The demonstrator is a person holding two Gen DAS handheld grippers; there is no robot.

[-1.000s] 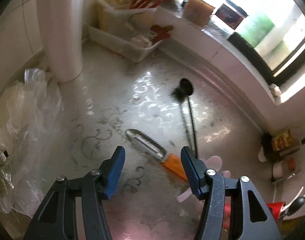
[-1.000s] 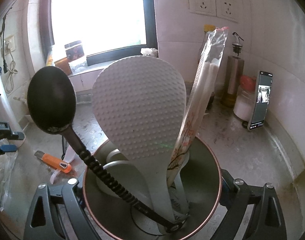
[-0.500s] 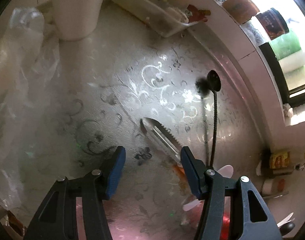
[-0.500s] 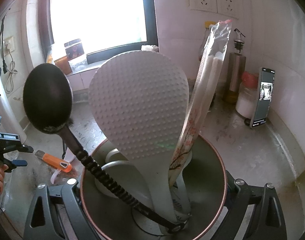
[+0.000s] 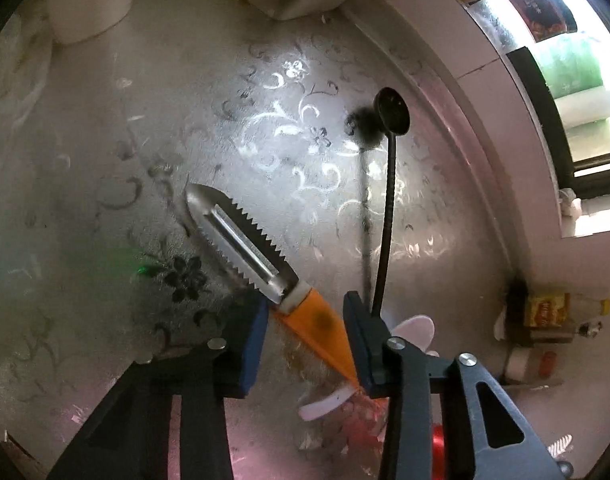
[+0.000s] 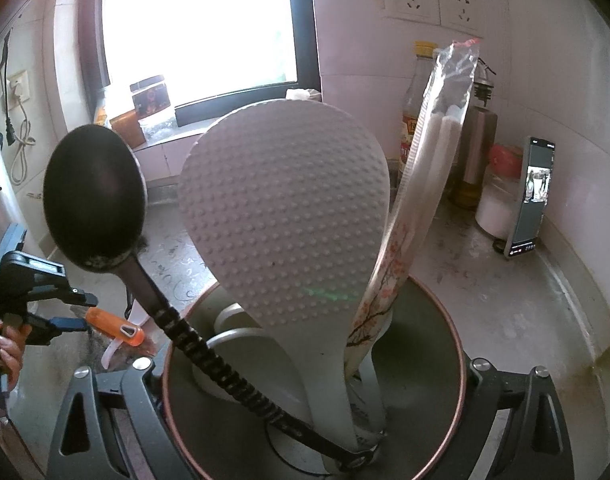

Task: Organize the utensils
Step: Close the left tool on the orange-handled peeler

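Countertop (image 5: 153,128): a pale surface with a swirling floral print is seen across most of the left wrist view, with glare at its centre.
Holder (image 6: 437,304): a round container with a coppery rim is seen at the bottom centre of the right wrist view, set between the two arms of the right gripper.
Right gripper (image 6: 311,408): its jaws stand wide on either side of the holder and have just been opening; whether they press on its wall cannot be told.
Rice paddle (image 6: 283,216): a white dimpled paddle is stood upright in the holder, at the centre of the frame.
Black spoon (image 6: 93,196): it is leaned out of the holder toward the left of the frame.
Wrapped chopsticks (image 6: 437,152): a clear sleeve is leaned out of the holder toward the upper right.
Left gripper (image 5: 305,336): its jaws are narrowed and have just been closing around the peeler's orange handle; a small gap shows beside the left pad.
Peeler (image 5: 245,240): it lies flat on the countertop, lower centre of the left wrist view, its serrated metal blade pointing to the upper left.
Black ladle (image 5: 387,184): it lies on the countertop right of the peeler.
Hand (image 6: 5,344): it is seen at the left edge, gripping the left gripper's handle.
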